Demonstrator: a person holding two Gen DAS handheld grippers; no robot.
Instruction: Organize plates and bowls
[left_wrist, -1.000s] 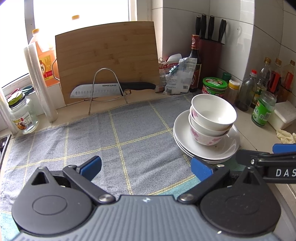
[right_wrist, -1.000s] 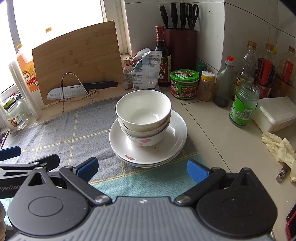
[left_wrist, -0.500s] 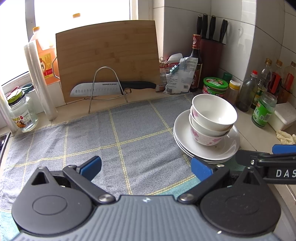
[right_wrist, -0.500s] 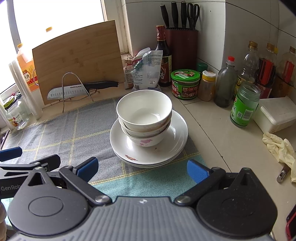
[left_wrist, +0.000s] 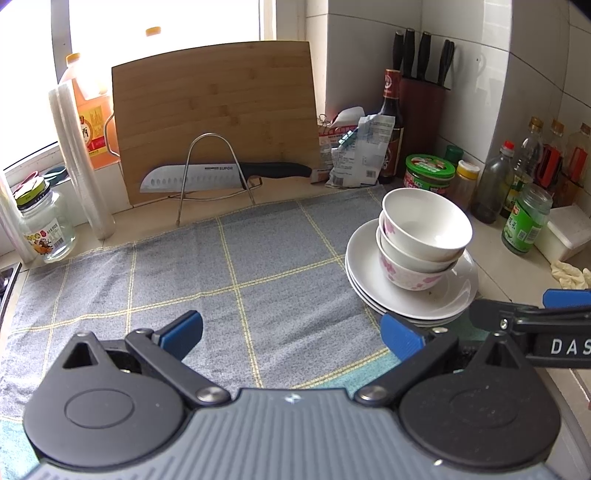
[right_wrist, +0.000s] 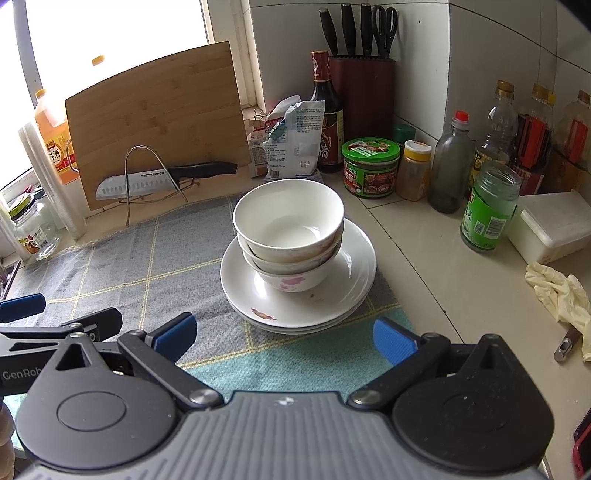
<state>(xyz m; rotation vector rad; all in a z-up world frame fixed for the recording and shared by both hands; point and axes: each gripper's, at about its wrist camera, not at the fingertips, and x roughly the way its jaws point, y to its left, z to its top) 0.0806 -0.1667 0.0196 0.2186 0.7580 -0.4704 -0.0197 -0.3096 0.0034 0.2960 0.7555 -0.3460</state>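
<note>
Three white bowls (right_wrist: 288, 221) are nested on a stack of white plates (right_wrist: 347, 288) at the right edge of a grey checked cloth (right_wrist: 147, 266). They also show in the left wrist view: bowls (left_wrist: 424, 229), plates (left_wrist: 369, 280). My right gripper (right_wrist: 282, 339) is open and empty, just in front of the plates. My left gripper (left_wrist: 291, 332) is open and empty over the cloth (left_wrist: 221, 277), left of the plates. Each gripper shows at the edge of the other's view.
A cutting board (left_wrist: 214, 114) and a knife (left_wrist: 221, 173) on a wire rack stand at the back. Jars, bottles and a knife block (right_wrist: 362, 92) crowd the back right corner. A green jar (right_wrist: 487, 206), a white box (right_wrist: 554, 229) and gloves (right_wrist: 557, 291) lie right.
Both grippers have edged slightly forward toward the dishes. Nothing was taken hold of or let go.
</note>
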